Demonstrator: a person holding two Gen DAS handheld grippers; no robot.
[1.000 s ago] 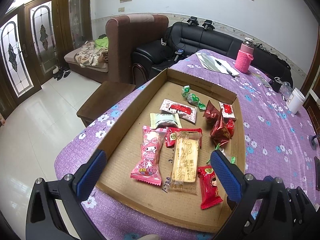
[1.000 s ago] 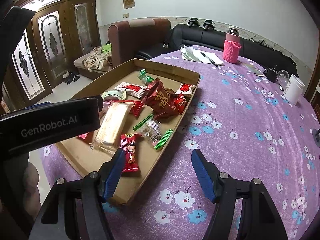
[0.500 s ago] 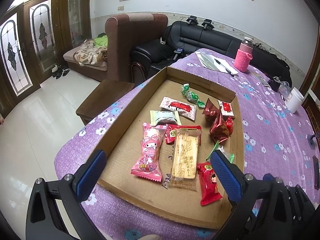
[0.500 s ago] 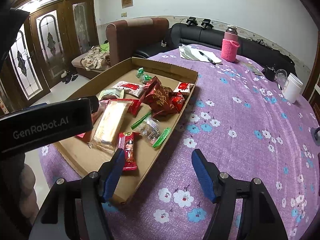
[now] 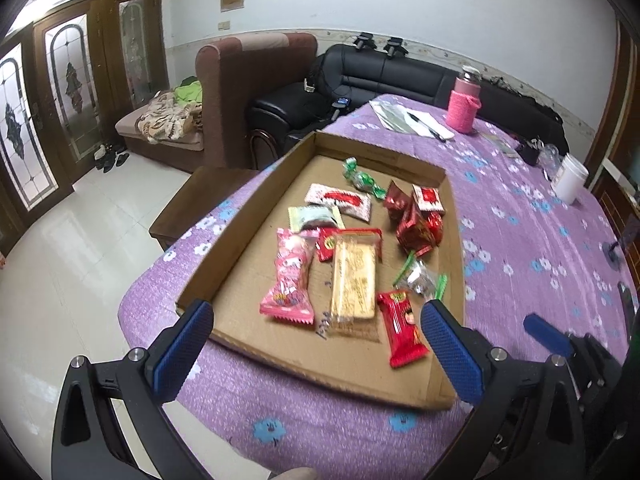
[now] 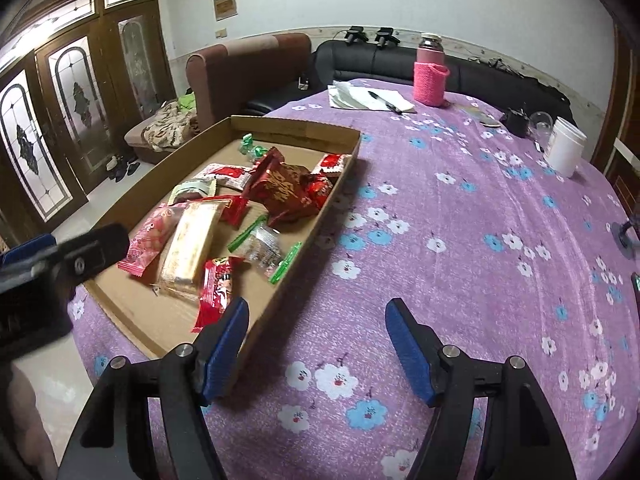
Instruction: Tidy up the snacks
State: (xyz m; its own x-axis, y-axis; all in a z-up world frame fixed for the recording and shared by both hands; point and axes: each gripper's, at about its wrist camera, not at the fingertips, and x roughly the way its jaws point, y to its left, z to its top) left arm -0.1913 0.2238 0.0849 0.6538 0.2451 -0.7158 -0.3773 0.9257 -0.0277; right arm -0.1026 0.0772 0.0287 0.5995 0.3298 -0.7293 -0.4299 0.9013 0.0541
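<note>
A shallow cardboard tray [image 5: 248, 236] [image 6: 320, 208] on the purple flowered tablecloth holds several wrapped snacks: a pink packet [image 5: 290, 280], a long biscuit pack [image 5: 354, 278] [image 6: 192, 240], a red packet [image 5: 402, 328] [image 6: 218, 284], dark red pouches [image 5: 416, 228] [image 6: 282, 190] and green candies [image 5: 360, 176]. My left gripper [image 5: 316, 336] hangs open over the tray's near edge, with nothing between its fingers. My right gripper [image 6: 316, 340] is open above the cloth just right of the tray's near corner. It holds nothing.
A pink-sleeved bottle [image 6: 430, 72], papers with a pen [image 6: 372, 98] and a white cup [image 6: 564, 150] stand at the table's far side. Sofas [image 5: 256, 76] sit behind. The table edge and tiled floor [image 5: 60, 264] lie to the left.
The left gripper has pulled back and shifted left, so the tray looks smaller and sits further right in its view. The right gripper has rolled slightly, otherwise staying in place.
</note>
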